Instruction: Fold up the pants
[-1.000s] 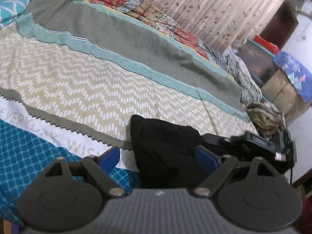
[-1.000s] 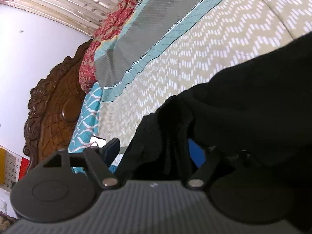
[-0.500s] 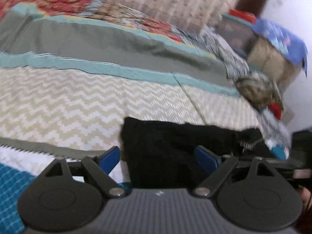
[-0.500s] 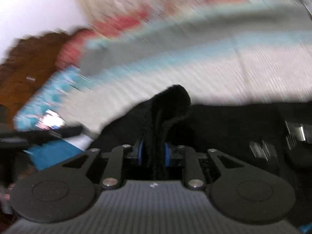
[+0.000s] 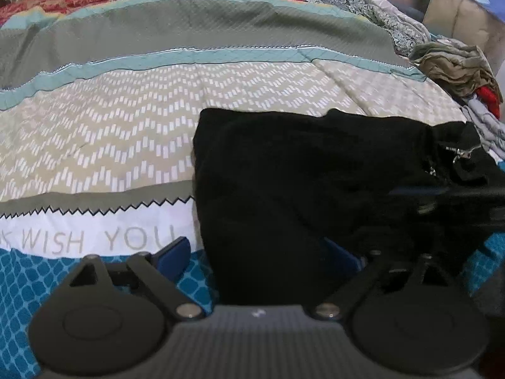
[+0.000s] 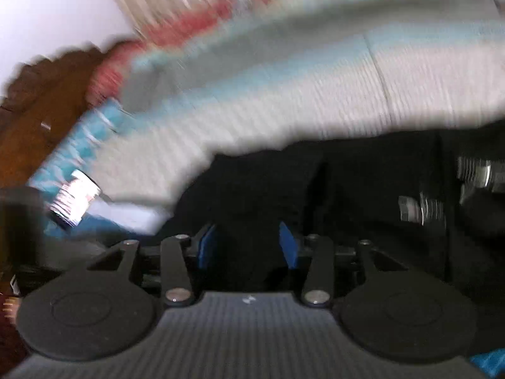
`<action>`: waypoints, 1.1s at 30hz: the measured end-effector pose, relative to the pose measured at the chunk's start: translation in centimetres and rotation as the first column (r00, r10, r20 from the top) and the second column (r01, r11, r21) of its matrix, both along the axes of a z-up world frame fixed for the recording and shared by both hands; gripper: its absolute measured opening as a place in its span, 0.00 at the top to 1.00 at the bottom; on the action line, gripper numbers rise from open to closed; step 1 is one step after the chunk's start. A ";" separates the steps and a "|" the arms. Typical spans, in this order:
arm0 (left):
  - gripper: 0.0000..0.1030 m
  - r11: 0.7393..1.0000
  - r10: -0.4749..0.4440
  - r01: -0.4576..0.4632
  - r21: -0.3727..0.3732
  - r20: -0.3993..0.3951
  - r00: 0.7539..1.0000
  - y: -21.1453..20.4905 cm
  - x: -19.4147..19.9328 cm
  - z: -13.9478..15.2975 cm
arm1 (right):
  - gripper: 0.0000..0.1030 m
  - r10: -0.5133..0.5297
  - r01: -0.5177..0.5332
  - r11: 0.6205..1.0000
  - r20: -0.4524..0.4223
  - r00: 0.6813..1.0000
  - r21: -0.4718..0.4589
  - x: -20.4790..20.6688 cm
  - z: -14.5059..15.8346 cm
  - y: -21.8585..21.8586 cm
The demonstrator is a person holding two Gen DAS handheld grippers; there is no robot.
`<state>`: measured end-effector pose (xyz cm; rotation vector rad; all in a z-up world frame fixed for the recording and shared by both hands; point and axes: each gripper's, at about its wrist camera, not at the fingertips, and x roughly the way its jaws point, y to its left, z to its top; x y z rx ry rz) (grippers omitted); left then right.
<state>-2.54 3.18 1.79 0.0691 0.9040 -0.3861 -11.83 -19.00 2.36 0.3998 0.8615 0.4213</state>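
The black pants [image 5: 300,173] lay bunched on the patterned bedspread [image 5: 126,132], beside a clothes pile [image 5: 454,66]; left gripper [image 5: 262,252] jaws had just widened, right gripper [image 6: 249,243] clamped the fabric

A patchwork bedspread [image 5: 132,132] is covering the bed, its beige zigzag band lying between a teal stripe and a white band lettered "WISH YOU". At the bedspread's far right edge a crumpled olive garment [image 5: 454,66] is sitting. Beyond the bedspread's left end, a carved wooden headboard [image 6: 41,104] is showing, blurred.
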 end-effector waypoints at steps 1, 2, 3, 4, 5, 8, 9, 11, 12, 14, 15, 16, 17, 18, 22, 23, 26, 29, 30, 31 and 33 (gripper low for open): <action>0.07 1.000 0.003 -0.004 0.006 0.003 1.000 -0.2 0.0 0.0 | 0.68 -0.027 0.027 0.999 0.005 1.000 0.026 0.4 -0.9 -0.8; 0.07 1.000 0.005 -0.005 0.011 0.006 1.000 -0.3 0.1 0.1 | 0.71 -0.039 0.040 0.997 -0.014 0.999 0.060 0.8 -1.1 -1.5; 0.06 1.000 0.005 -0.005 0.015 0.006 1.000 -0.3 0.1 0.2 | 0.72 -0.052 0.056 0.995 -0.041 0.998 0.086 1.2 -1.0 -2.1; 0.06 1.000 0.007 -0.007 0.012 0.002 1.000 -0.3 0.2 0.3 | 0.72 -0.050 0.055 0.994 -0.048 0.998 0.096 1.4 -0.9 -2.5; 0.06 1.000 0.011 -0.011 0.002 -0.004 1.000 -0.1 0.3 0.6 | 0.72 -0.043 0.047 0.994 -0.040 0.998 0.095 1.2 -0.7 -2.7; 0.10 0.999 0.028 -0.028 -0.041 0.003 1.000 0.6 0.1 1.7 | 0.68 -0.064 0.065 0.990 -0.012 0.998 0.124 0.6 0.1 -2.6; 0.11 0.998 0.033 -0.032 -0.046 0.017 0.999 0.8 -0.1 2.2 | 0.64 -0.093 0.091 0.988 0.009 0.996 0.124 0.4 0.6 -2.6; 0.11 0.998 0.035 -0.033 -0.053 0.040 0.999 1.1 -0.5 3.0 | 0.59 -0.135 0.124 0.983 0.076 0.988 0.132 -0.8 1.7 -3.8; 0.11 0.998 0.032 -0.029 -0.056 0.044 0.999 1.1 -0.6 3.2 | 0.53 -0.152 0.139 0.981 0.097 0.984 0.135 -0.7 2.0 -4.3; 0.11 0.998 0.020 -0.017 -0.057 0.047 0.999 0.9 -0.9 3.4 | 0.45 -0.178 0.167 0.980 0.095 0.979 0.112 0.3 1.9 -4.6; 0.11 0.998 0.015 -0.012 -0.055 0.047 0.999 0.8 -1.1 3.4 | 0.44 -0.179 0.171 0.980 0.077 0.981 0.106 1.2 1.3 -4.6; 0.11 0.999 0.009 -0.006 -0.054 0.044 0.999 0.7 -1.2 3.3 | 0.44 -0.166 0.159 0.981 0.050 0.985 0.113 2.1 0.6 -4.7; 0.11 0.999 0.003 -0.001 -0.051 0.037 0.999 0.6 -1.3 3.1 | 0.44 -0.149 0.147 0.982 0.006 0.989 0.123 3.1 -0.2 -4.6; 0.11 0.999 -0.002 0.003 -0.044 0.032 0.999 0.5 -1.3 3.0 | 0.49 -0.132 0.138 0.981 -0.052 0.990 0.137 4.0 -1.2 -4.3; 0.11 1.000 -0.010 0.011 -0.023 0.043 0.999 0.0 -1.5 3.0 | 0.90 -0.073 0.071 0.994 0.022 0.997 0.082 4.2 0.1 -2.1; 0.11 1.000 -0.011 0.012 -0.020 0.047 0.999 -0.2 -1.5 3.0 | 0.92 -0.057 0.050 0.995 0.083 0.995 0.081 4.0 1.3 -1.9; 0.10 1.000 0.002 -0.002 0.007 0.049 0.999 -1.2 -0.9 2.6 | 0.92 -0.072 0.060 0.996 0.188 0.980 0.068 4.1 3.4 -2.6; 0.08 0.997 0.006 -0.008 0.076 0.035 0.999 -3.1 0.0 1.1 | 0.90 -0.099 0.101 0.995 0.123 0.988 -0.013 5.6 1.0 -2.8; 0.06 0.996 0.002 -0.005 0.089 0.035 0.999 -3.5 0.1 0.6 | 0.86 -0.107 0.112 0.991 0.071 0.992 -0.078 6.1 -0.6 -2.6; 0.03 0.996 0.004 -0.007 0.088 0.034 0.999 -3.7 0.2 0.3 | 0.83 -0.118 0.119 0.989 0.022 0.993 -0.089 6.5 -1.9 -2.7; 0.02 0.998 0.015 -0.016 0.066 0.014 1.000 -3.3 0.6 0.2 | 0.78 -0.173 0.173 0.985 0.015 0.985 -0.001 5.8 -1.9 -3.9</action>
